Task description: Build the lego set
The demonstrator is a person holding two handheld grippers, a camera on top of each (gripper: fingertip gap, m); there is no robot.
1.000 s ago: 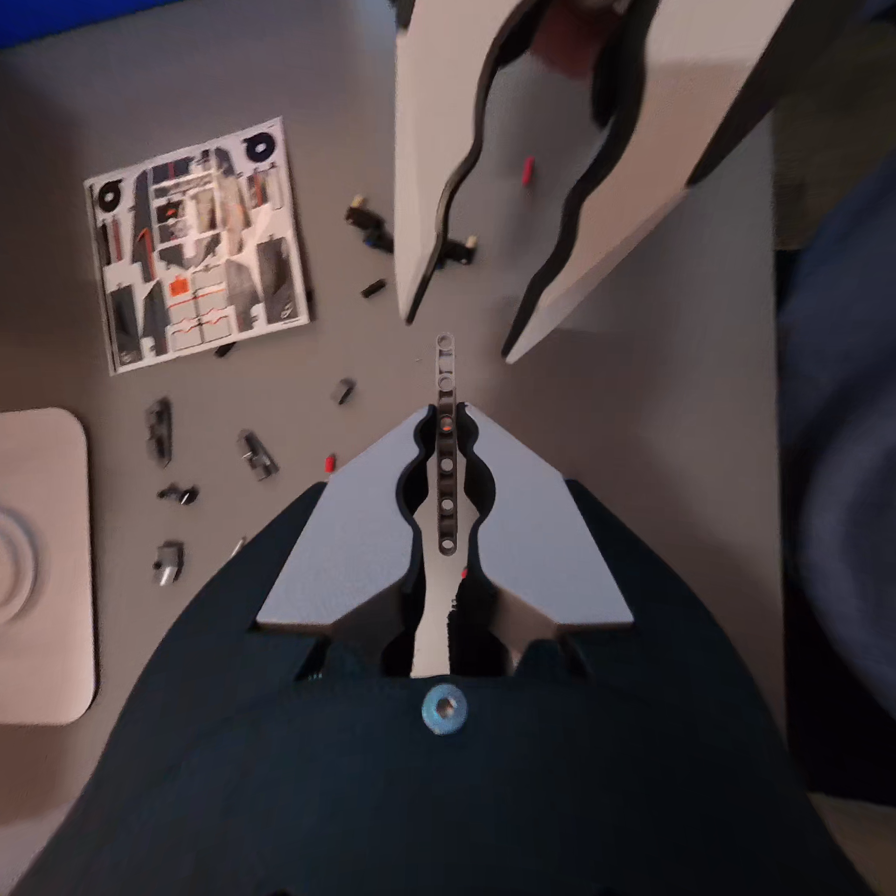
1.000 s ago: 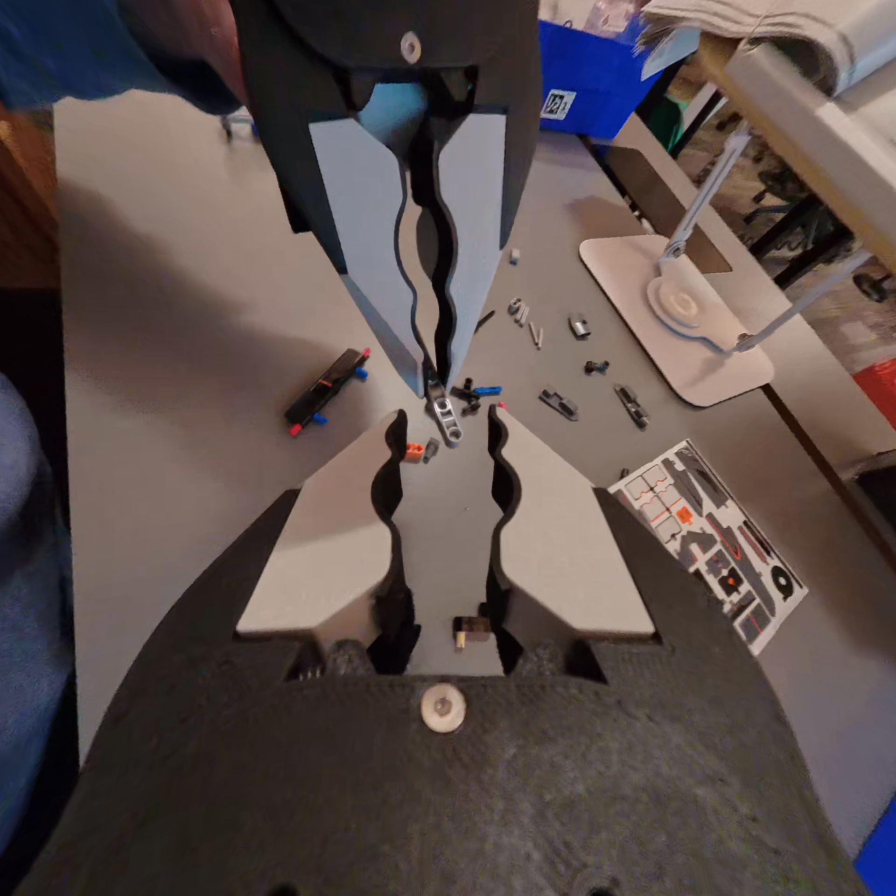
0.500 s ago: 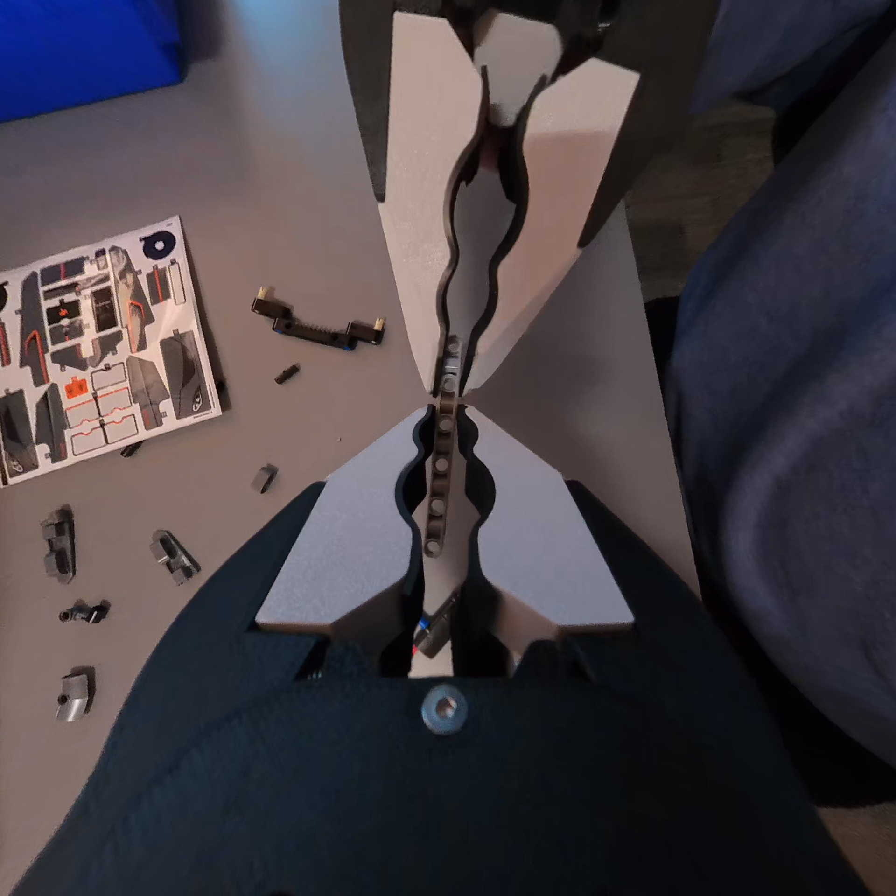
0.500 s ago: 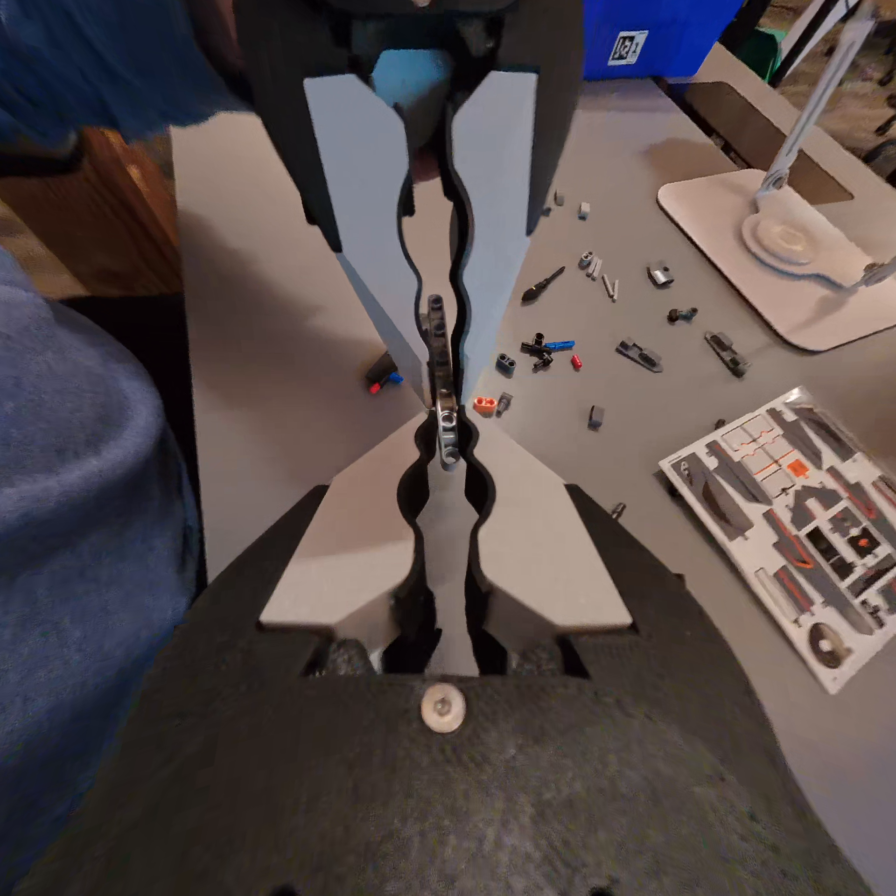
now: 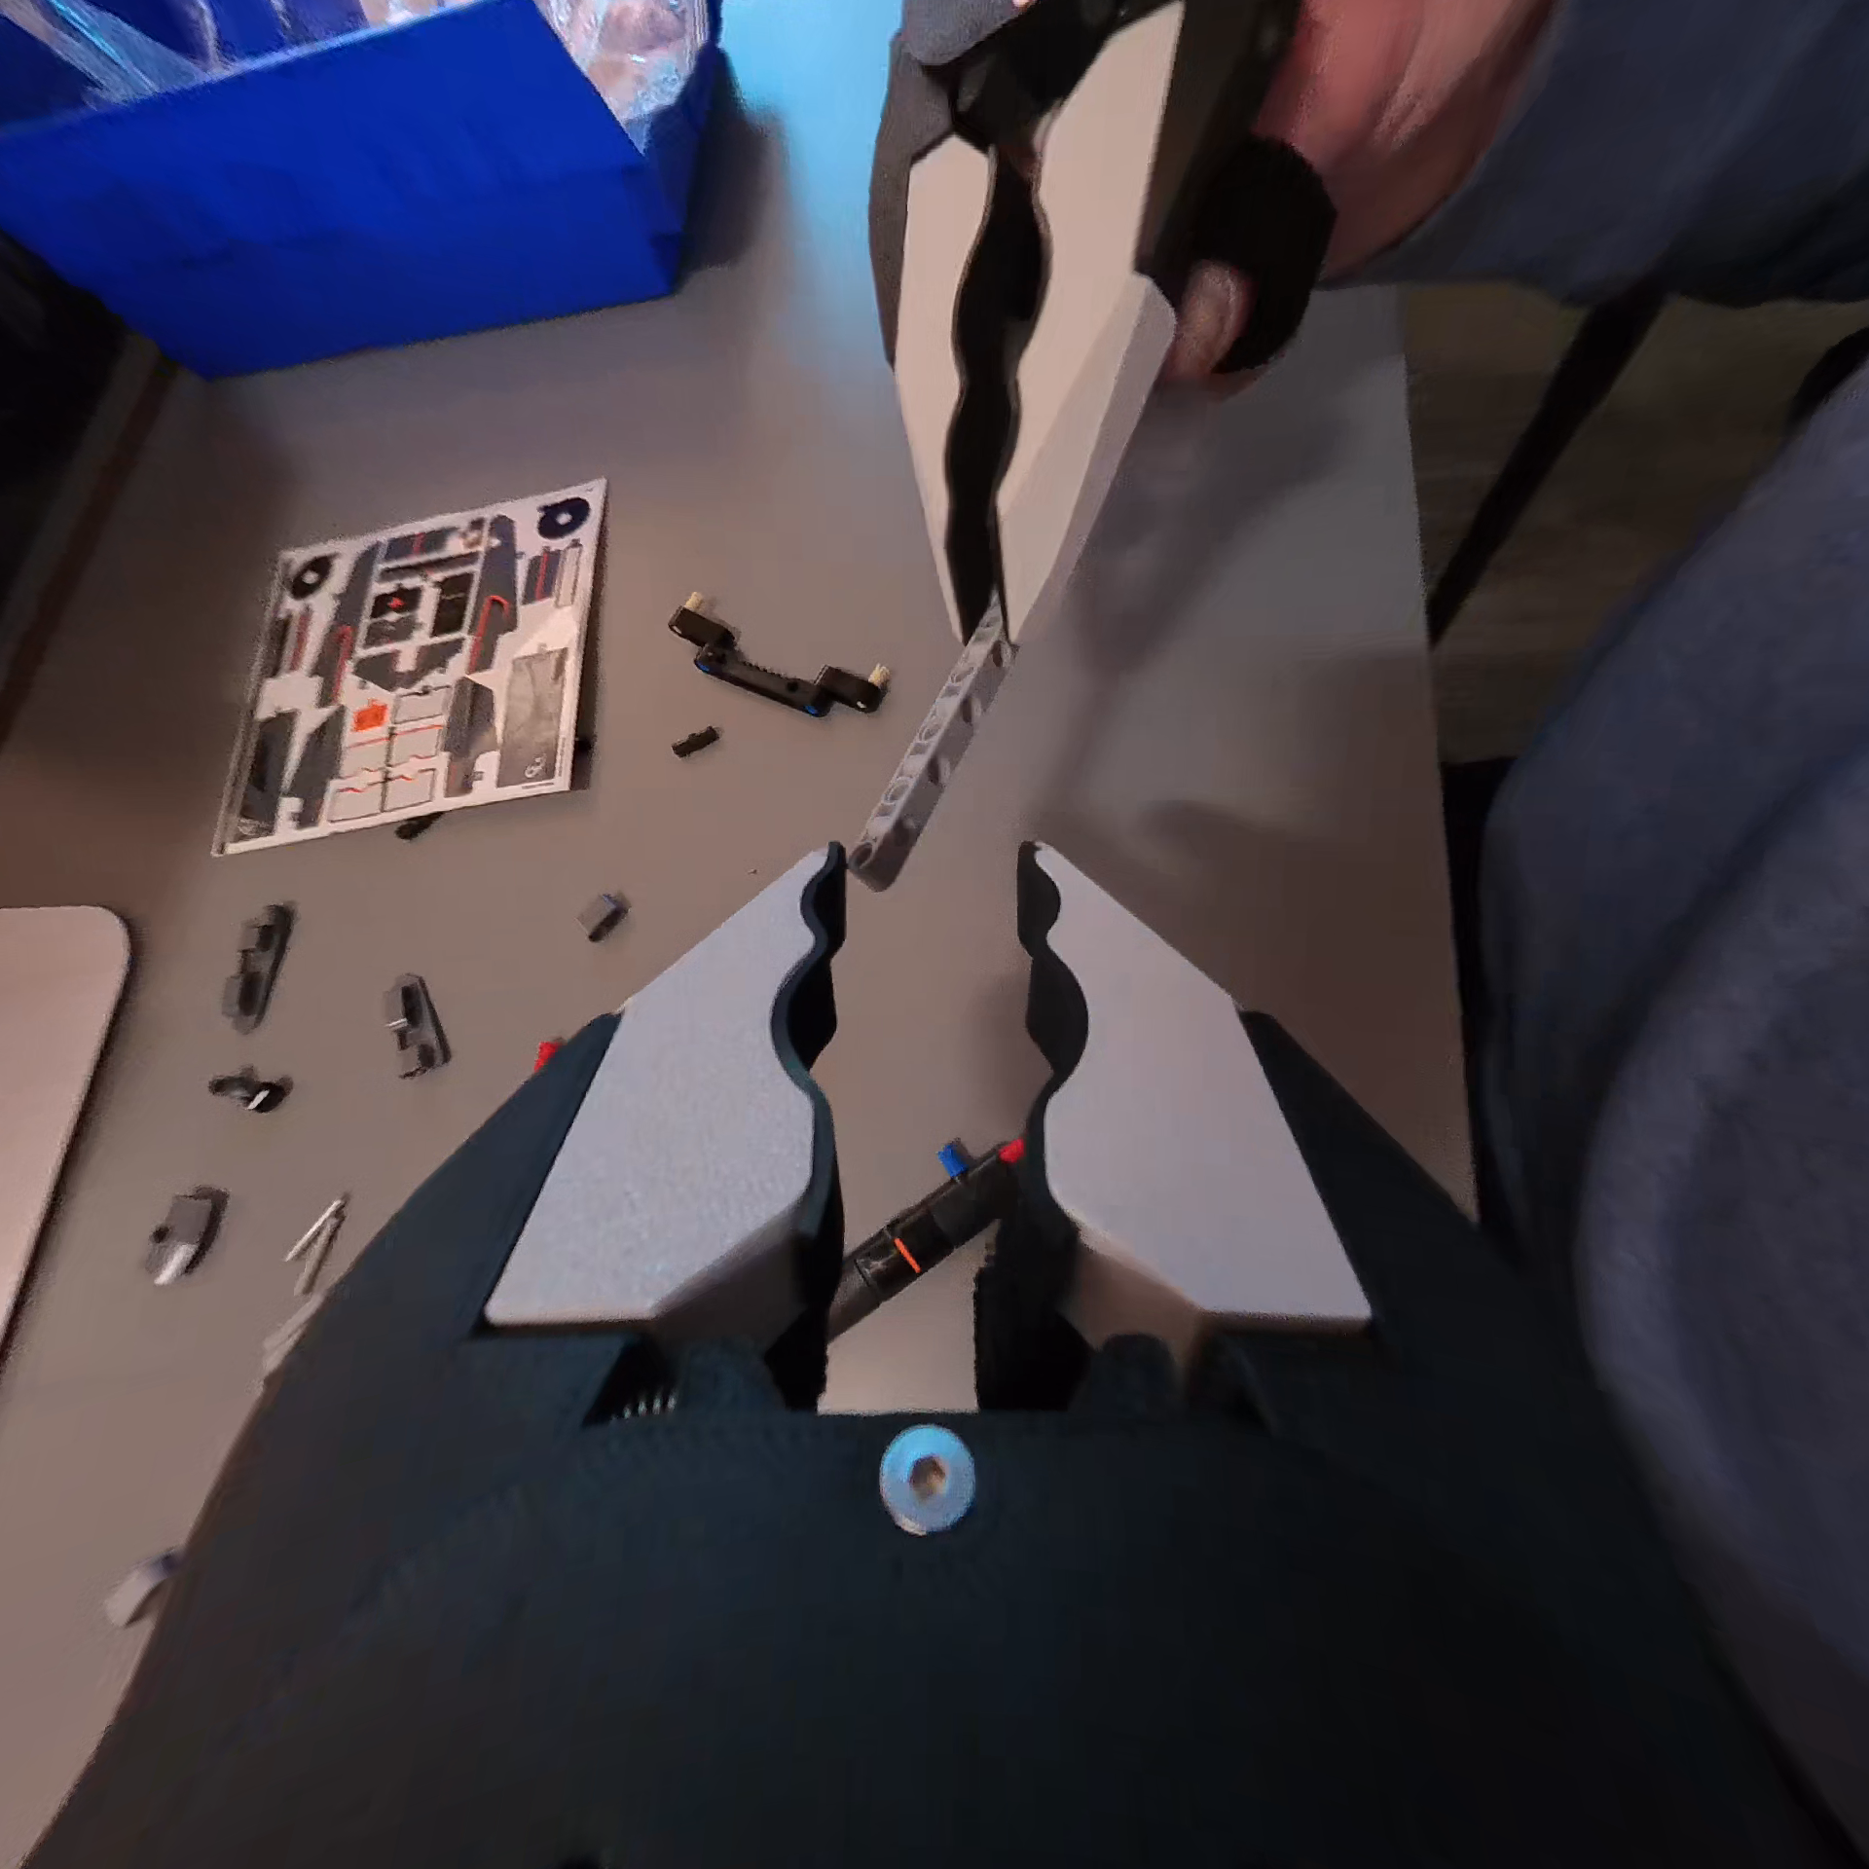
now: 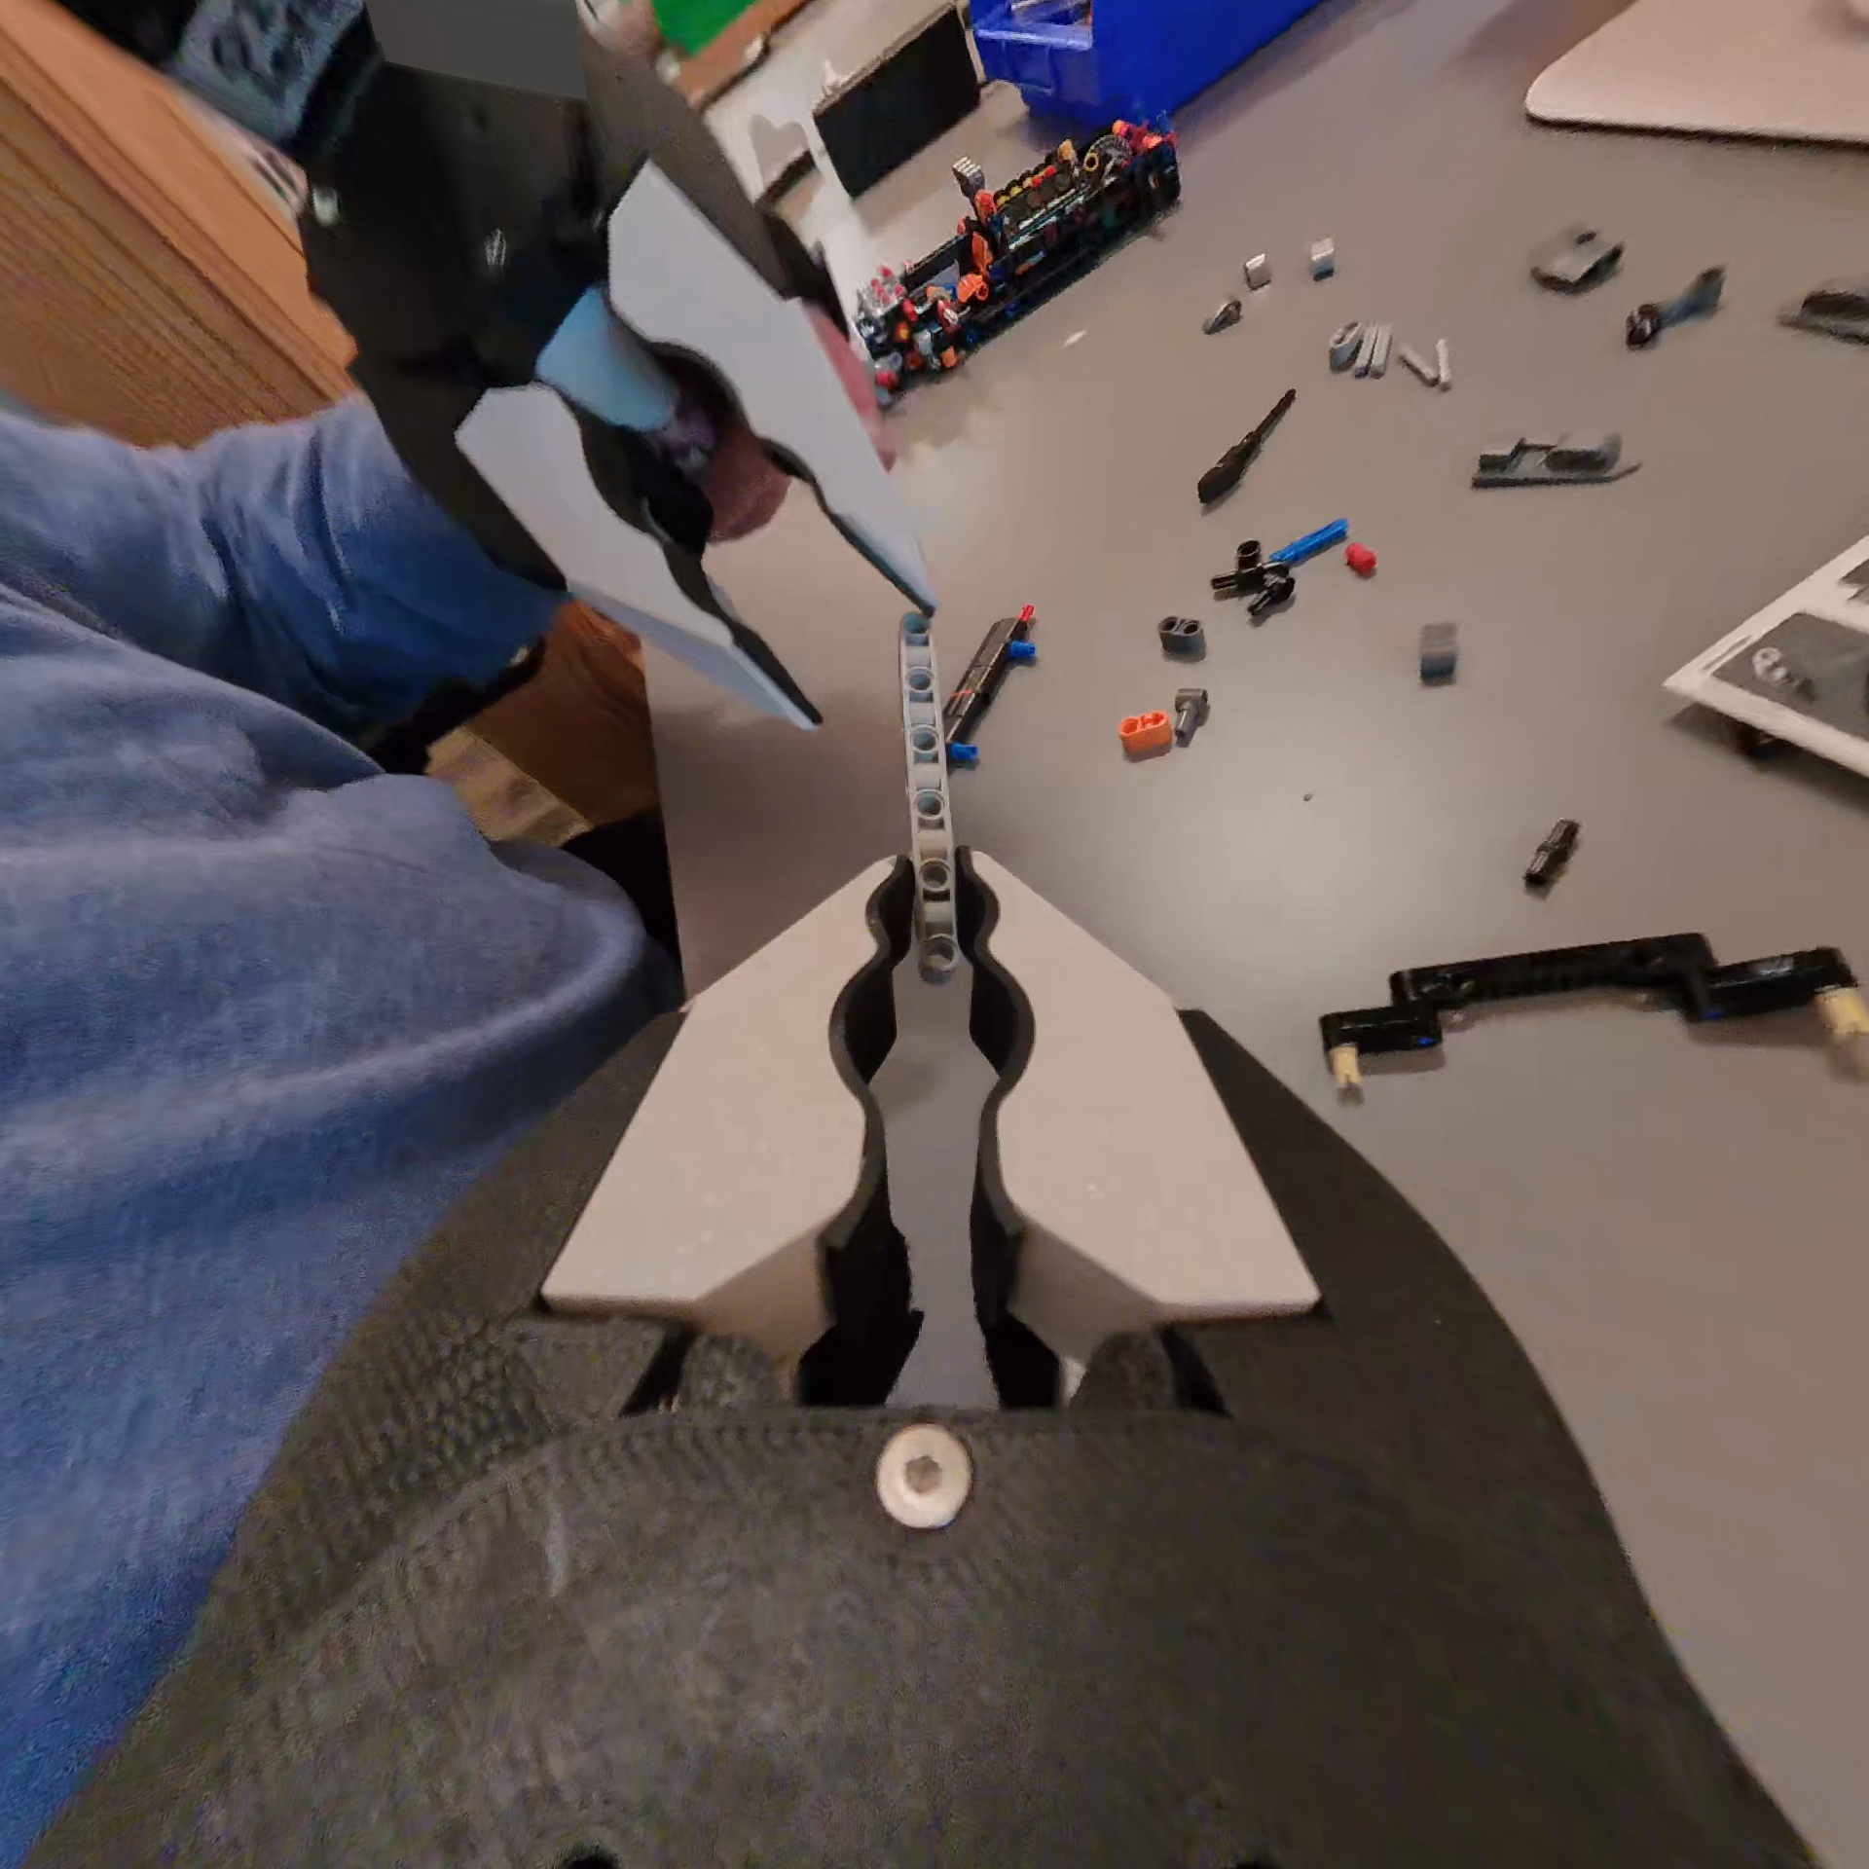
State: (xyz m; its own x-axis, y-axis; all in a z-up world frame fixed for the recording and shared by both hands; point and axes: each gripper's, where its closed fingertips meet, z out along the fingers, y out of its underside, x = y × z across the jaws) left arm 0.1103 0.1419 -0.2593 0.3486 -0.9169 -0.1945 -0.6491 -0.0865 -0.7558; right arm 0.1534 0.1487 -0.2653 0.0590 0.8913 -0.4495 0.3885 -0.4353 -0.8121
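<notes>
A long grey beam with holes (image 6: 925,748) is held above the grey table (image 6: 1315,809). My right gripper (image 6: 936,880) is shut on its near end. In the left wrist view the right gripper (image 5: 986,607) comes in from the top and the beam (image 5: 936,753) slants down from its tips. My left gripper (image 5: 930,860) is open and empty, its left fingertip just beside the beam's free end. In the right wrist view the left gripper (image 6: 868,662) stands open at the beam's far end.
On the table lie a black beam with red and blue pins (image 5: 930,1224), a black stepped assembly with tan pins (image 6: 1598,986), a sticker sheet (image 5: 415,668), several small loose pieces (image 6: 1254,571) and a partly built model (image 6: 1021,243). A blue bin (image 5: 334,192) stands at the back. Across from one pair of fingers to the other is roughly 5 cm.
My left gripper has opened and let go of the grey beam. The right gripper closed on it and now holds it alone. The two grippers have tilted apart.
</notes>
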